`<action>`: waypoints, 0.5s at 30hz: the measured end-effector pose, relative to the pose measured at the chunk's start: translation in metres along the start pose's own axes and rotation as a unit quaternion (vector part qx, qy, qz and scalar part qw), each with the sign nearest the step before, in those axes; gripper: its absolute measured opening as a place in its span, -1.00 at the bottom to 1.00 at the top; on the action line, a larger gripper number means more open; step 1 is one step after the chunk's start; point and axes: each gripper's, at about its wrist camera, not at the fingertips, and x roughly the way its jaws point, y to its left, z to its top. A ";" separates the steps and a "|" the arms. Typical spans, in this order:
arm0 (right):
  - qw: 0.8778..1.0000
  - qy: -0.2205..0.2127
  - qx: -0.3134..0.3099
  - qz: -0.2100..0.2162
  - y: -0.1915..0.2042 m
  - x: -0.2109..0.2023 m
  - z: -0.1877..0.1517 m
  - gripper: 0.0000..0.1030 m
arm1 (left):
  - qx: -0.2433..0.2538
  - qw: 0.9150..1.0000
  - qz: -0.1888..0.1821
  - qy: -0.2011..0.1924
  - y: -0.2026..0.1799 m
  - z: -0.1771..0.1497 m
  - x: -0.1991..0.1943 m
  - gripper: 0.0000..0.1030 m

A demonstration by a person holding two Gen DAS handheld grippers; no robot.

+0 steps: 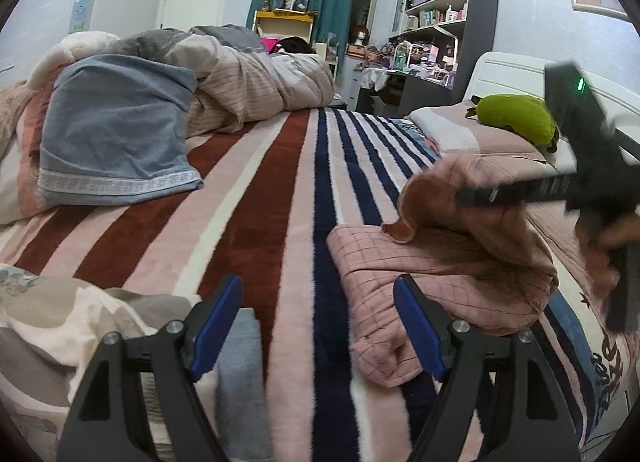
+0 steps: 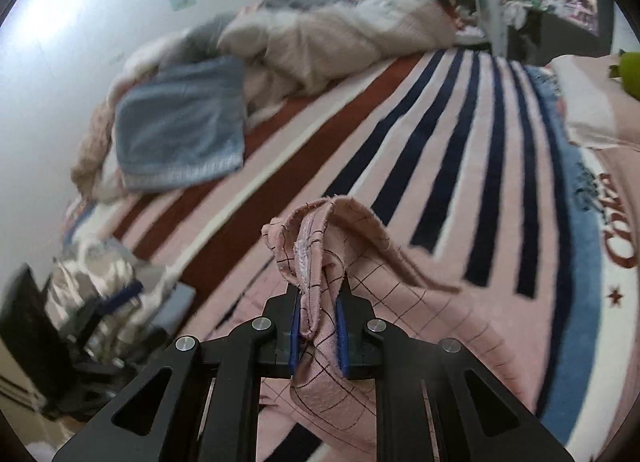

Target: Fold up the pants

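right tongs (image 2: 318,336) clamp pink pants (image 2: 320,262) | left tongs (image 1: 318,326) wide, empty | striped blanket (image 1: 256,190)

Left gripper (image 1: 318,326): black two-finger frame with blue pads, jaws standing wide apart, nothing between them. Pointed forward and moderately downward. Pads (image 1: 420,332) angled slightly inward at the tips.

Right gripper (image 2: 318,332): same black frame, blue pads, jaws drawn nearly together and clamped on a bunched fold of pink checked pants fabric (image 2: 320,262). Tilted steeply downward. In the left wrist view it appears at the right edge as a blurred black body with a green light, a hand (image 1: 618,238) wrapped round its handle.
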 end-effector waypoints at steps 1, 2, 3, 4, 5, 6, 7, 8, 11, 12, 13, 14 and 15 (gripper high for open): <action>1.000 0.007 -0.003 -0.001 0.001 0.006 -0.006 -0.83 | 0.000 1.000 0.001 0.001 0.001 0.000 0.000 0.45; 1.000 0.018 -0.007 0.001 0.004 0.016 -0.011 -0.83 | 0.000 1.000 0.002 0.001 0.002 -0.001 0.000 0.45; 0.999 0.031 -0.005 0.006 0.005 0.025 -0.018 -0.83 | -0.001 1.000 0.002 0.003 0.003 -0.002 0.000 0.45; 0.999 0.035 -0.003 0.008 0.005 0.028 -0.021 -0.83 | -0.001 1.000 0.003 0.004 0.004 -0.002 0.000 0.45; 0.999 0.035 0.004 0.012 0.002 0.030 -0.022 -0.83 | -0.001 1.000 0.002 0.005 0.004 -0.002 0.001 0.45; 0.999 0.030 0.008 0.011 0.000 0.028 -0.020 -0.83 | -0.001 1.000 0.001 0.005 0.004 -0.001 0.001 0.45; 1.000 0.020 0.011 0.008 -0.002 0.025 -0.015 -0.83 | 0.000 1.000 0.002 0.005 0.003 -0.001 0.001 0.45; 1.000 -0.003 0.016 0.000 -0.005 0.017 -0.007 -0.83 | -0.001 1.000 0.002 0.005 0.003 -0.001 0.001 0.45; 0.998 -0.057 0.022 -0.024 -0.010 -0.003 0.011 -0.83 | -0.001 1.000 0.001 0.004 0.004 0.000 0.001 0.45; 0.998 -0.062 0.020 -0.024 -0.009 -0.004 0.014 -0.83 | -0.001 1.000 0.002 0.004 0.004 -0.001 0.001 0.45; 0.998 -0.060 0.016 -0.021 -0.007 -0.004 0.015 -0.82 | -0.001 1.000 0.002 0.004 0.004 -0.001 0.001 0.45; 0.999 -0.047 0.008 -0.012 -0.002 0.000 0.012 -0.82 | 0.000 1.000 0.002 0.005 0.004 -0.001 0.001 0.45; 1.000 -0.015 -0.005 0.005 0.005 0.011 0.004 -0.82 | 0.000 1.000 0.002 0.006 0.004 0.000 0.001 0.45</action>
